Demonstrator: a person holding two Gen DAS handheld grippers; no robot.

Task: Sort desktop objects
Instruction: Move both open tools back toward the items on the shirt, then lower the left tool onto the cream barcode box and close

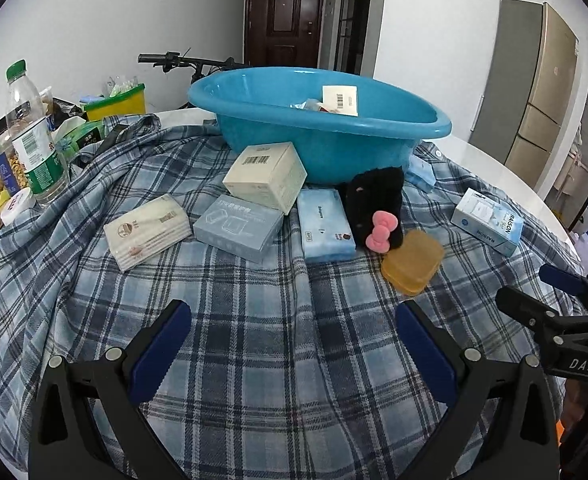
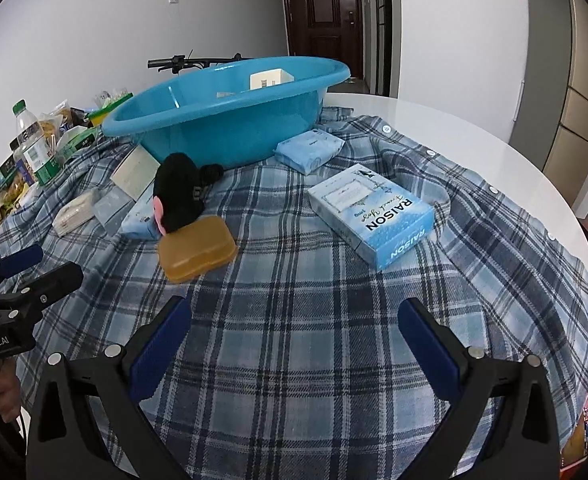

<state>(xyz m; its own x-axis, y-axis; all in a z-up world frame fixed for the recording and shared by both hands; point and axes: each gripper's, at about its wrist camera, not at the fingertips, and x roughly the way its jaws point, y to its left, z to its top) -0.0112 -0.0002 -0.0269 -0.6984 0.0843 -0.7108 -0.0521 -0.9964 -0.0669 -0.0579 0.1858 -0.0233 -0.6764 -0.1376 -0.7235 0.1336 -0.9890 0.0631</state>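
Even, soft indoor light, sharp focus.
Fisheye bending and dark vignette ringed both views; pale glare lay on the white worktop (image 2: 474, 132).

- One blue basin (image 1: 334, 148) at 12 o'clock, with at least two small boxes inside.
- Four boxes on the checked cloth (image 1: 253, 320): cream (image 1: 265, 176), grey-blue (image 1: 237, 226), white-beige (image 1: 147, 232), RAISON (image 2: 374, 216).
- Two light blue tissue packs (image 1: 324, 224) (image 2: 310, 150).
- One amber soap case (image 1: 413, 261).
- One black item with a pink bow (image 1: 378, 204).
- One water bottle (image 1: 33, 136) at 9 o'clock.

Blue basin (image 1: 334, 148) on plaid cloth (image 1: 253, 320), boxes in front, left hand-held gripper (image 1: 294, 344) spread wide
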